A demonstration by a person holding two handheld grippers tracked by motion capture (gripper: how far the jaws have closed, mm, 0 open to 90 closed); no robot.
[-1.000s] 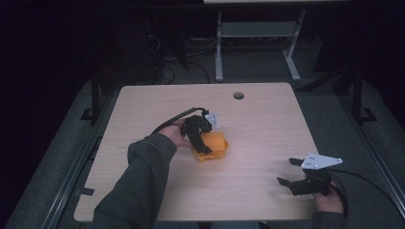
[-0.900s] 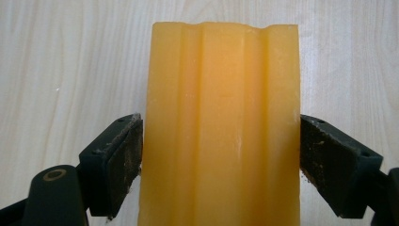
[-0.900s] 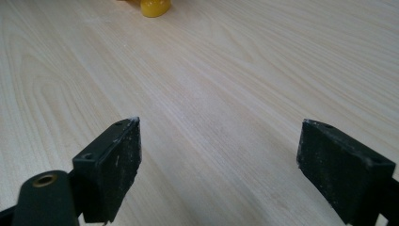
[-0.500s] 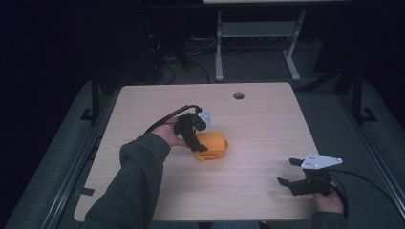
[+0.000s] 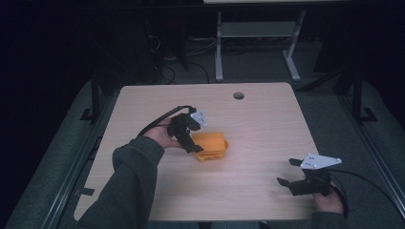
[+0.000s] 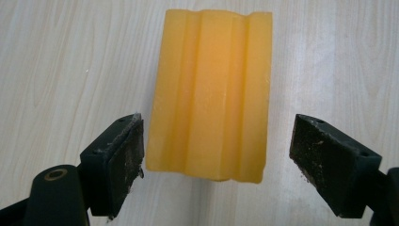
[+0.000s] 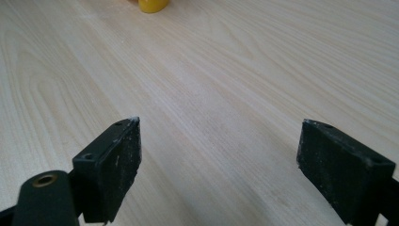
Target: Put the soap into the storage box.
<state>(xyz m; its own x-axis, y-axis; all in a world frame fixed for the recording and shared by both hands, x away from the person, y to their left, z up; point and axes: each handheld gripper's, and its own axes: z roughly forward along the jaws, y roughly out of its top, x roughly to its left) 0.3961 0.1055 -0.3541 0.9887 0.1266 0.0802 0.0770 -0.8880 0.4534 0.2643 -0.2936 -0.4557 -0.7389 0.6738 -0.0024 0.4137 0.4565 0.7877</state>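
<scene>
High view, block: an orange block lies near the middle of the counter, long side roughly across it.
High view, left gripper: the left gripper sits over the block's near-left end, tilted down onto it, held by a hand in a grey sleeve; likely lined up for a grasp.
High view, right gripper: the right gripper rests low at the counter's near-right corner, well apart from the block, probably parked while the left works.
High view, surroundings: a round hole in the far edge of the counter; dark floor and a table frame beyond.
Left gripper view, fingers: the fingers stand wide, one each side of the block's near end; the left pad is just beside its edge, the right one clearly apart. Nothing is gripped.
Left gripper view, extra detail: the block's top has lengthwise ridges and grooves, which the high view is too small to show; the spread suits closing across its narrow width.
Right gripper view, fingers: the fingers are wide with bare wood between them.
Right gripper view, extra detail: a yellow-orange bit of the block shows at the top edge, far off, confirming this gripper points toward it from a distance.
</scene>
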